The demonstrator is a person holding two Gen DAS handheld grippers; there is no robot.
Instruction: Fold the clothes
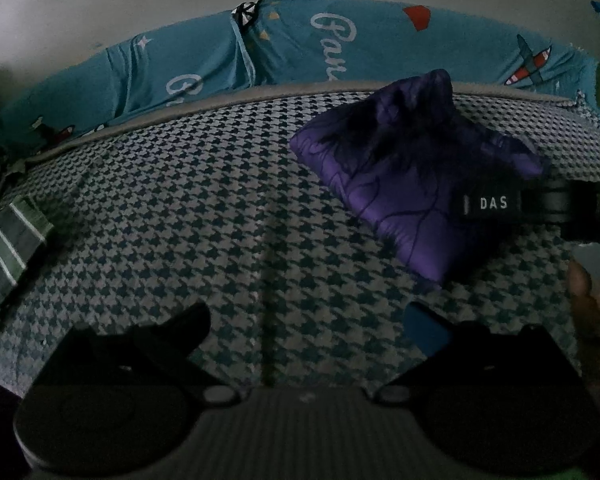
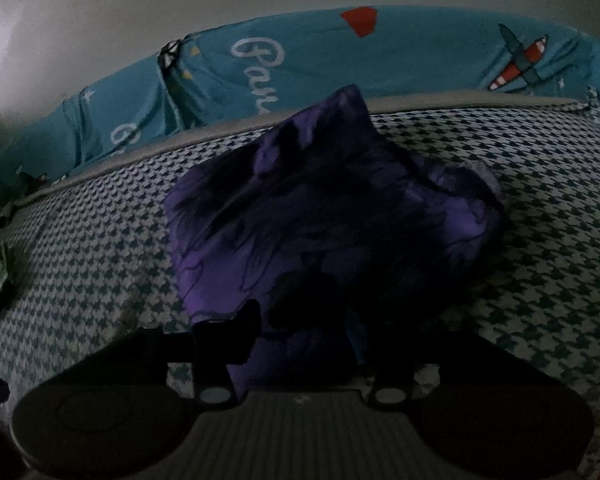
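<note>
**A:** Your left tongs (image 1: 310, 314) are spread wide with nothing between them, only the houndstooth cover (image 1: 180, 200) below.

**B:** And the right ones?

**A:** Your right tongs (image 2: 304, 316) straddle the near edge of the purple garment (image 2: 320, 220), with cloth between the two fingers. It is too dark there to tell whether the pads are pinching it or only sitting beside it.

**B:** Where does the garment lie?

**A:** It rests in a folded, slightly puffed bundle on the houndstooth cover, near its far grey edge. From your left wrist camera it sits to the right, with the right tongs at its right side and your right hand (image 1: 592, 288) just behind them.

**B:** Anything else around?

**A:** A teal sheet printed with aeroplanes (image 1: 300, 40) runs along the back, and a green striped cloth (image 1: 8, 248) lies at the far left, well apart from the garment.
</note>
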